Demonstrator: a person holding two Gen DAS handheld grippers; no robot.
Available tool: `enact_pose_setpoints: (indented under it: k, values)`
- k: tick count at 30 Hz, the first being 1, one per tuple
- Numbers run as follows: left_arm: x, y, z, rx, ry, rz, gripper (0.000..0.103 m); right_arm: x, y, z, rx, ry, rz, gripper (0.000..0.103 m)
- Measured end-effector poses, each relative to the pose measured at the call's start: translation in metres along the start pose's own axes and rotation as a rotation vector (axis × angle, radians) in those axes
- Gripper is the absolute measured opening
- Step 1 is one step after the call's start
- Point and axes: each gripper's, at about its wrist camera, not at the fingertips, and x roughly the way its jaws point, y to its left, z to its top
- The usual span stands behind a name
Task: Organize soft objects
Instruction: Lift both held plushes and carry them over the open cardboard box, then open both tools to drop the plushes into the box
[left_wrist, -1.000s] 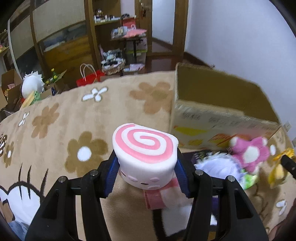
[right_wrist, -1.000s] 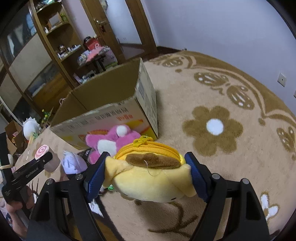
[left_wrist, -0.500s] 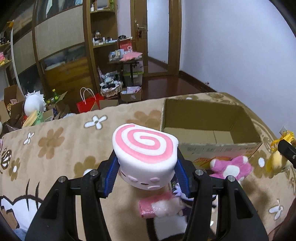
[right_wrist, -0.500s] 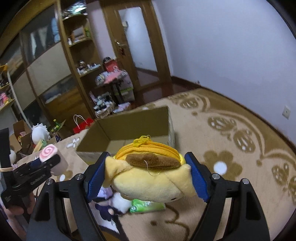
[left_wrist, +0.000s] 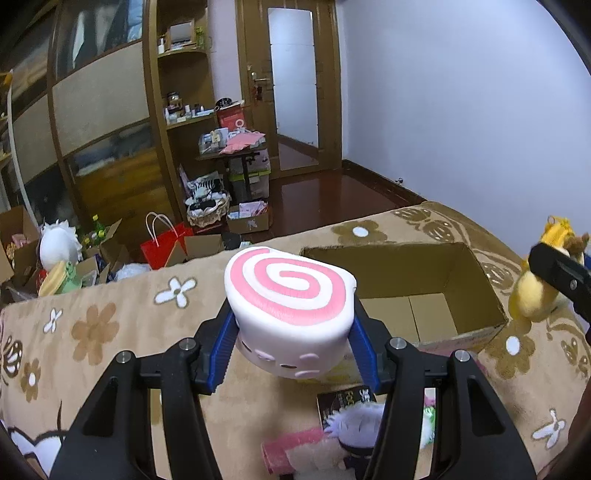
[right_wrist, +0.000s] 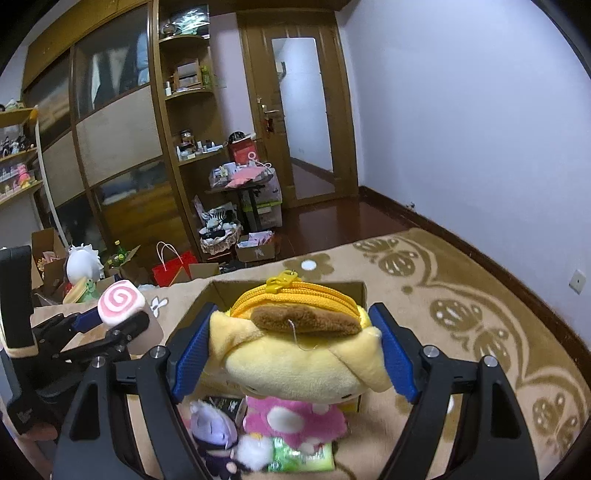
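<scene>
Grippers both hold toys clear of the carpet (left_wrist: 110, 325). On the left, the left gripper (left_wrist: 291, 336) is clamped on a pink-swirl marshmallow plush (left_wrist: 290, 295), blue pads pressing both sides. It has come up vs a sec ago: then the cardboard box (left_wrist: 461, 266) showed only its side wall, now the view looks down into its open, empty bottom, just beyond & to the right of the plush. In the right wrist view, the right gripper (right_wrist: 295, 350) is closed on a yellow plush zip pouch (right_wrist: 299, 347), zipper on top, & it has risen too, so the box sits right behind the pouch. My read: both toys lifted, box drop comes next. Left on the carpet near the box: a purple-haired doll (right_wrist: 214, 432), a pink flower plush (right_wrist: 291, 421), a green packet (right_wrist: 303, 458). Writing: printing on a dark card by the doll is too small to read; nothing else legible.
</scene>
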Motion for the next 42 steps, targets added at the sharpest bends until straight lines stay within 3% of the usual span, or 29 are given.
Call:
enact_pose_setpoints:
  k: [8,21,33,37,41,42]
  values:
    - [0.025,-0.010,0.007,0.047,-0.024,0.026,0.056,0.028,0.000,0.011,-0.001,0.001,0.000,0.086]
    - [0.067,-0.016,-0.001,0.025,0.037,-0.057,0.058,0.077,-0.017,-0.015,0.062,0.092,0.003,0.087]
    - [0.078,-0.032,-0.006,0.061,0.056,-0.073,0.063,0.086,-0.032,-0.027,0.093,0.095,-0.006,0.089]
    - [0.084,-0.036,-0.007,0.072,0.082,-0.083,0.068,0.086,-0.029,-0.029,0.075,0.090,0.001,0.090]
    - [0.080,-0.034,-0.007,0.059,0.055,-0.073,0.090,0.084,-0.031,-0.030,0.089,0.085,0.035,0.092]
    - [0.078,-0.034,-0.006,0.061,0.043,-0.067,0.091,0.084,-0.031,-0.030,0.095,0.084,0.046,0.093]
